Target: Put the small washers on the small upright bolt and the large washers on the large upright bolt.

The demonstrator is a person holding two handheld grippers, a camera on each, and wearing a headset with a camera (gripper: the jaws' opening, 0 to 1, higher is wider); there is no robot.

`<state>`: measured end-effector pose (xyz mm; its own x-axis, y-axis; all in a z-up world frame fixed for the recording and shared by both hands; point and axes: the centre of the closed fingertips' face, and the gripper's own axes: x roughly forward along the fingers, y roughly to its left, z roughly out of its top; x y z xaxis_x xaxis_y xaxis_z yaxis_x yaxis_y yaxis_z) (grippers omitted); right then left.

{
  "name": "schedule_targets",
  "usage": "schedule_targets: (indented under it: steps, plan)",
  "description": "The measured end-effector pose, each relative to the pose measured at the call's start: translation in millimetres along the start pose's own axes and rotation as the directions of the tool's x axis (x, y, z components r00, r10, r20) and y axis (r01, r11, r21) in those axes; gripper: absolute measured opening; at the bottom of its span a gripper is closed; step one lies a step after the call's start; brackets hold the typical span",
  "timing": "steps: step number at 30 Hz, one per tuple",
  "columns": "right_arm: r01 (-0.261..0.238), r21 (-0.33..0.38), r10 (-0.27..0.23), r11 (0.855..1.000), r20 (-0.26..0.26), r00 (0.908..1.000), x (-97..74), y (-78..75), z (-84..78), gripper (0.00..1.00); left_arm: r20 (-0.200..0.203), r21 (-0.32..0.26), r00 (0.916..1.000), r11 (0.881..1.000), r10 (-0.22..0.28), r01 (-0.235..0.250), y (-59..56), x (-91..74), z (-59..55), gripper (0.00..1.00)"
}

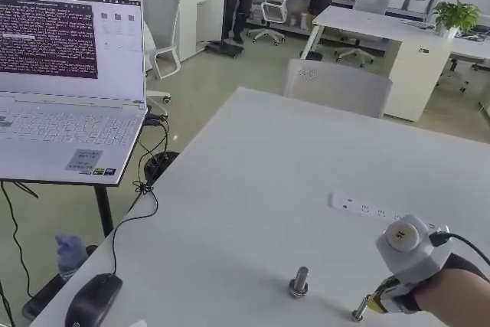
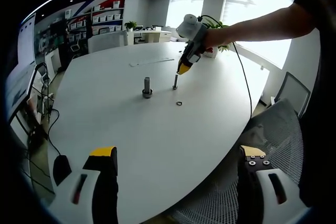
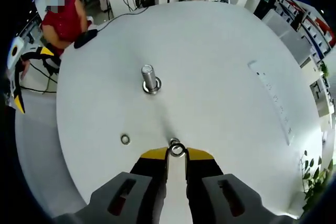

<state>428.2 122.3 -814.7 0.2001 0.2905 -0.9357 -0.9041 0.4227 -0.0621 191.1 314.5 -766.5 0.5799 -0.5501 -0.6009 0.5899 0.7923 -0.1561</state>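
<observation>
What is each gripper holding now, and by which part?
The right gripper pinches a small washer by its rim, over the small bolt. The left gripper is open and holds nothing.

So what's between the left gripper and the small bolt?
Ahead of the left gripper, a loose washer lies just before the small bolt, seen in its own view.

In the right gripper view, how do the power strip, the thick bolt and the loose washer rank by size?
1. power strip, the longest by far.
2. thick bolt.
3. loose washer, a tiny ring.
The washer lies nearer the camera than the bolt yet looks smaller, so that order seems safe.
</observation>
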Motion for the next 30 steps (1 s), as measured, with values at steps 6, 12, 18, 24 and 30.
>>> schedule_targets:
  steps: [6,12,18,24,30]
  plan:
    - [-0.004,-0.018,0.004,1.0,-0.014,0.9999,3.7,0.1,3.0,0.13,-0.002,0.004,1.0,1.0,-0.007,0.007,-0.2,0.9,0.0,0.94]
    - [-0.01,-0.024,0.01,1.0,-0.036,0.9993,6.4,-1.5,1.8,0.13,-0.009,0.007,0.9999,1.0,-0.012,0.012,0.4,1.2,-1.7,0.93]
    - [-0.014,-0.018,0.013,1.0,-0.039,0.9991,8.7,-1.4,-1.3,0.13,-0.017,0.005,0.9997,1.0,-0.018,0.018,1.3,2.0,-3.9,0.92]
    - [-0.014,-0.021,0.013,1.0,-0.043,0.999,9.7,-1.6,-2.4,0.13,-0.026,0.005,0.9992,1.0,-0.028,0.029,-2.5,4.0,-6.2,0.91]
    - [-0.017,-0.026,0.016,1.0,-0.047,0.9988,11.9,-0.7,-1.4,0.13,-0.027,0.002,0.9992,1.0,-0.029,0.029,-1.4,3.8,-6.0,0.9]
